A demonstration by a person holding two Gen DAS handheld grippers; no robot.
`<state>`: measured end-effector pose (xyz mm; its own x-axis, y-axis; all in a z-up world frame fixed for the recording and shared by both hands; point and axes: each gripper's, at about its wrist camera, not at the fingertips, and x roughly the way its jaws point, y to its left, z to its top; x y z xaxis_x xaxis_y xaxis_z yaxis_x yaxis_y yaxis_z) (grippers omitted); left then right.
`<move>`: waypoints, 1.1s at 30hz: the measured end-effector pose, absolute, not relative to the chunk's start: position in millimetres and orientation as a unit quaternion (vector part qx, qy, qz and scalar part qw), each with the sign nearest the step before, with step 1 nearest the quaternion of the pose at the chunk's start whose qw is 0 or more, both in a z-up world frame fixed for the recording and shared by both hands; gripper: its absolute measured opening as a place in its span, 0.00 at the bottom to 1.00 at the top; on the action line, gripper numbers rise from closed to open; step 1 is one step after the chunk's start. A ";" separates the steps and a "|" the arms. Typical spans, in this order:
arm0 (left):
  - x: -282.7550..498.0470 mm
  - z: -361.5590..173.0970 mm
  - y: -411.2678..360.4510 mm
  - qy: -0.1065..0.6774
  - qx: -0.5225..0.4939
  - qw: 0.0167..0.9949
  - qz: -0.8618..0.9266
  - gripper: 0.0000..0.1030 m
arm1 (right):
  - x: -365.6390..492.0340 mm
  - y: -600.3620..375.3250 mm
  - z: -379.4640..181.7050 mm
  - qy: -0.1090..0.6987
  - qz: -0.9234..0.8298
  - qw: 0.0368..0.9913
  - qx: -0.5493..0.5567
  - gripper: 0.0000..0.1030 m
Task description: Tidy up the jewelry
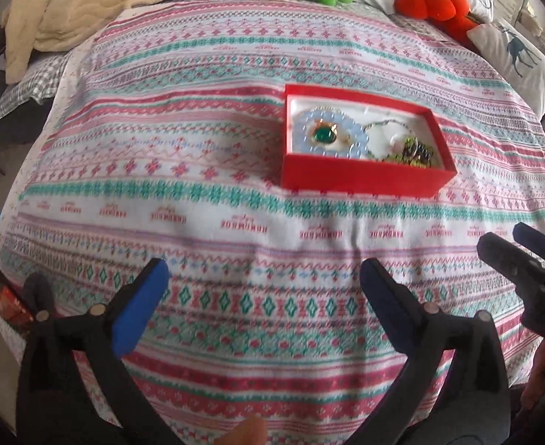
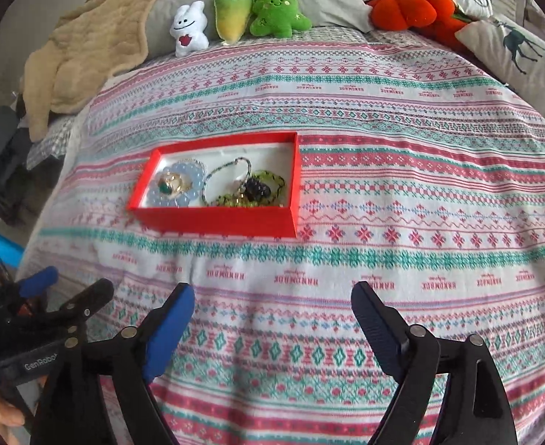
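A bed fills both views, covered by a patterned blanket (image 1: pixel 235 193) in pink, teal and white bands. Along its far edge sit 3 small plush toys — a white one (image 2: pixel 189 29), a yellow-green carrot-like one (image 2: pixel 232 11) and a green tree-like one (image 2: pixel 276 9) — with an orange pumpkin plush (image 2: pixel 411 7) and a deer-print pillow (image 2: pixel 513 52) further to the right. A tan throw (image 2: pixel 90 52) lies bunched at the far left corner.

The red box (image 1: pixel 361 180) rests open on the blanket, well ahead of both grippers. Inside its white lining are a pale blue beaded bracelet (image 2: pixel 183 194) with a green-stoned gold piece (image 1: pixel 322 135) lying on it, a thin chain (image 2: pixel 231 167), and a tangle of green and dark beads (image 2: pixel 259 189) at the right end.

The left gripper (image 1: pixel 263 283) hovers over the blanket, its jaws spread wide with nothing between them. The right gripper (image 2: pixel 272 302) does likewise — jaws wide apart, empty — just beside the left one, both short of the box.
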<state>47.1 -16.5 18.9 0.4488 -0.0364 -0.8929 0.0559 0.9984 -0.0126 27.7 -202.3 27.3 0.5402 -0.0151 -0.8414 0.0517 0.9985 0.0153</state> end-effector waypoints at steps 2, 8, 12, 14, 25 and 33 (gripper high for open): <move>41.0 14.4 -13.7 0.529 0.004 0.848 -0.022 0.99 | 19.7 -200.2 24.2 0.473 -0.025 0.881 0.011 1.00; 28.6 5.1 -15.6 0.532 0.003 0.847 -0.015 0.99 | 9.0 -192.5 10.5 0.468 -0.041 0.883 -0.015 1.00; 26.2 6.2 -19.5 0.523 0.009 0.852 -0.016 0.99 | 9.2 -190.8 7.2 0.478 -0.036 0.877 -0.008 1.00; 26.2 7.1 -20.1 0.518 0.011 0.855 -0.012 0.99 | 10.3 -190.3 7.8 0.479 -0.038 0.877 -0.007 1.00; 26.6 5.1 -24.7 0.523 0.014 0.852 -0.015 0.99 | 9.9 -185.8 4.0 0.487 -0.039 0.873 -0.017 1.00; 25.2 4.2 -26.7 0.524 0.017 0.852 -0.017 0.99 | 8.8 -187.2 3.3 0.489 -0.040 0.871 -0.014 1.00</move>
<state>25.2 -26.7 4.2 0.4512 -0.0104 -0.8923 0.0470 0.9988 0.0122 8.8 -187.2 3.3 0.5186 -0.0838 -0.8509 0.0566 0.9964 -0.0636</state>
